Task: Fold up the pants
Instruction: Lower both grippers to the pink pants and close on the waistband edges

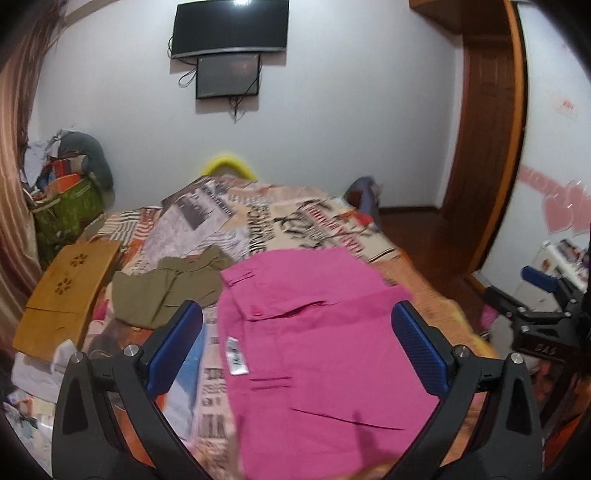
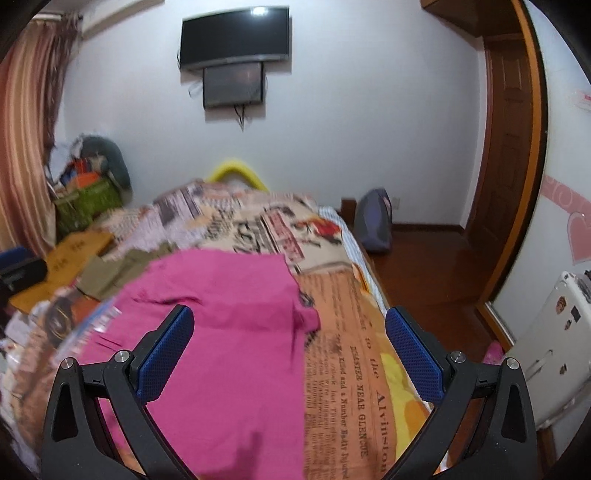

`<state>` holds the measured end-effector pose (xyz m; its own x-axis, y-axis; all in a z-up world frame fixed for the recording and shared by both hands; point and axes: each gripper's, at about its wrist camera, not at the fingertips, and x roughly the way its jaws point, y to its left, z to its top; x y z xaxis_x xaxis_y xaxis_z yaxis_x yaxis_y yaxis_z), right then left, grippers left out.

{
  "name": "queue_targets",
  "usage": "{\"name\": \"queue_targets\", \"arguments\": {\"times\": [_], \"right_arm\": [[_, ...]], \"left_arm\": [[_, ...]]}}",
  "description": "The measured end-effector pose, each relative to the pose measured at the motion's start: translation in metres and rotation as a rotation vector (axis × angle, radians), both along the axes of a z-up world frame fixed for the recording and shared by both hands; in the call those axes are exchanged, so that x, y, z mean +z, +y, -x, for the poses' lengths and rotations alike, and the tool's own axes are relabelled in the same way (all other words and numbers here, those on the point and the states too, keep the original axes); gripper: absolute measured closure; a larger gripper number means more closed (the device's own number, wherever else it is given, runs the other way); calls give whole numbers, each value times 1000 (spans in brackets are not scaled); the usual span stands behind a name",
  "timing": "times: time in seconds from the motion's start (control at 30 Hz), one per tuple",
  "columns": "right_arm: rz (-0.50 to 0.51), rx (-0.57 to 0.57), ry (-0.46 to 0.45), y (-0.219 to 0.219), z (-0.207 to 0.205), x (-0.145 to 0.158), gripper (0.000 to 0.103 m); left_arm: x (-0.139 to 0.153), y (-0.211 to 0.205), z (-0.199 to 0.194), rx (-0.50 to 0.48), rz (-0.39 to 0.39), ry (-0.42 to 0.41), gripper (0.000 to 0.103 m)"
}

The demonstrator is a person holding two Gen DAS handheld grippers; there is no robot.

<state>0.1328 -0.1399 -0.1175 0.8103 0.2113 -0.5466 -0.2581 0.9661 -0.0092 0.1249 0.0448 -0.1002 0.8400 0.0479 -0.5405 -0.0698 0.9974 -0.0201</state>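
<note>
Here both claws gape empty: the left claw [image 1: 297,350] hangs over the pink pants [image 1: 317,350] lying on the bed [image 1: 417,280] just ahead; the right claw [image 2: 290,360] straddles their edge, and a shallow pinch there could catch only one layer

One pair of pink pants [image 1: 317,350]; one olive garment [image 1: 170,291]; two wall screens [image 1: 231,27]; two grippers, left [image 1: 297,350] and right [image 2: 290,354], both spread empty.

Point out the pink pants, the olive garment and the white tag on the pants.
pink pants [image 1: 317,332], left wrist view, middle of the fabric.
olive garment [image 1: 166,288], left wrist view, centre of the cloth.
white tag [image 1: 236,356], left wrist view, tag's face.
</note>
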Motion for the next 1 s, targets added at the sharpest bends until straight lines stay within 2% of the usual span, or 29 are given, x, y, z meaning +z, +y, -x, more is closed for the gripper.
{"name": "queue_targets", "arguments": {"times": [0.1,0.27,0.33,0.4,0.47,0.57,0.73,0.8,0.87,0.93,1.0], "right_arm": [[-7,-1,54,-4,-19,-13,0],[3,15,93,-1,-45,-29,0],[12,37,112,1,-57,-38,0],[13,58,142,4,-66,-44,1],[-1,79,176,4,-76,-53,1],[0,98,213,6,-85,-64,3],[-9,131,278,7,-100,-81,18],[-24,147,310,6,-104,-87,34],[-38,164,343,7,-107,-92,42],[-57,178,364,8,-109,-97,42],[-59,184,376,9,-112,-100,44]], "left_arm": [[-13,11,-19,8,-22,30,0],[-43,37,-61,3,-9,137,0],[-61,48,-80,7,-4,196,5],[-81,57,-96,-7,10,270,17],[-93,63,-106,-7,19,317,18],[-111,69,-117,-14,47,371,25],[-130,70,-131,-59,82,439,49],[-136,70,-135,-81,97,465,57],[-141,70,-137,-85,104,481,62],[-145,71,-139,-93,109,501,68],[-148,71,-141,-99,115,511,70]]}}
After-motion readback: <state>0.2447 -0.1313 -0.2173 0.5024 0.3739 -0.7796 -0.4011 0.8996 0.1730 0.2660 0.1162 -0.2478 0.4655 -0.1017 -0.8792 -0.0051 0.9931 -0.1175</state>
